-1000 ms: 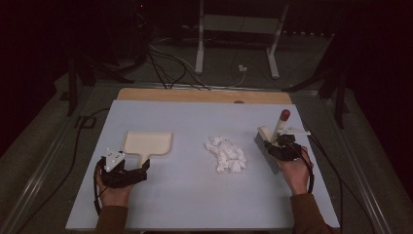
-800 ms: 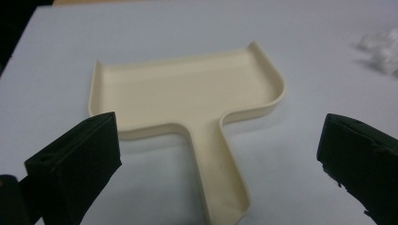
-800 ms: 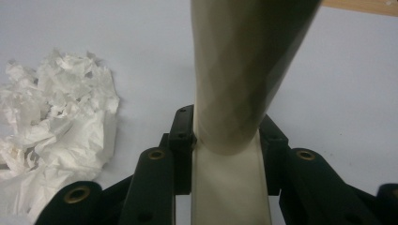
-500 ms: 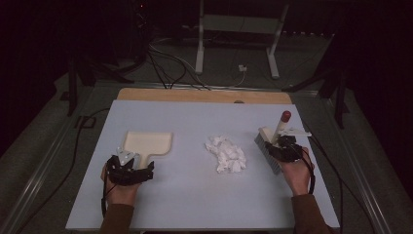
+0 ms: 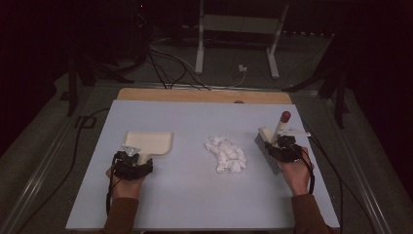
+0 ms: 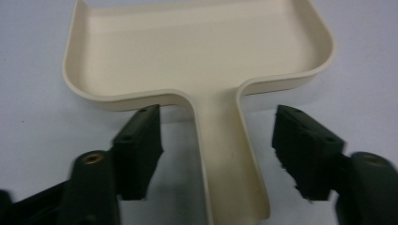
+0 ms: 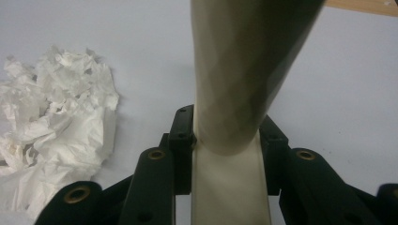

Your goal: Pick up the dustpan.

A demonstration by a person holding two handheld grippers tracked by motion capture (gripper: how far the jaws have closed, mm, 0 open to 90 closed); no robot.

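A cream dustpan (image 5: 148, 142) lies flat on the pale blue table (image 5: 195, 200), handle toward me. My left gripper (image 5: 131, 155) is at that handle. In the left gripper view the dustpan's handle (image 6: 225, 154) runs between the two pads (image 6: 141, 140) with a gap on each side; the left gripper (image 6: 218, 136) is open and its jaws have just been closing. My right gripper (image 5: 282, 145) is shut on the cream handle of a brush (image 5: 267, 146) with a red tip and holds it upright, bristles down. The brush handle (image 7: 230, 93) sits clamped in the right gripper (image 7: 225, 129).
A heap of crumpled white paper (image 5: 226, 153) lies mid-table between dustpan and brush, and it is at the left in the right gripper view (image 7: 56, 126). A wooden strip (image 5: 204, 95) borders the table's far edge. Cables and a white stand are on the floor beyond.
My left gripper has slid right and slightly down onto the dustpan's handle, and its jaws have narrowed around it. The right hand and the brush have stayed put.
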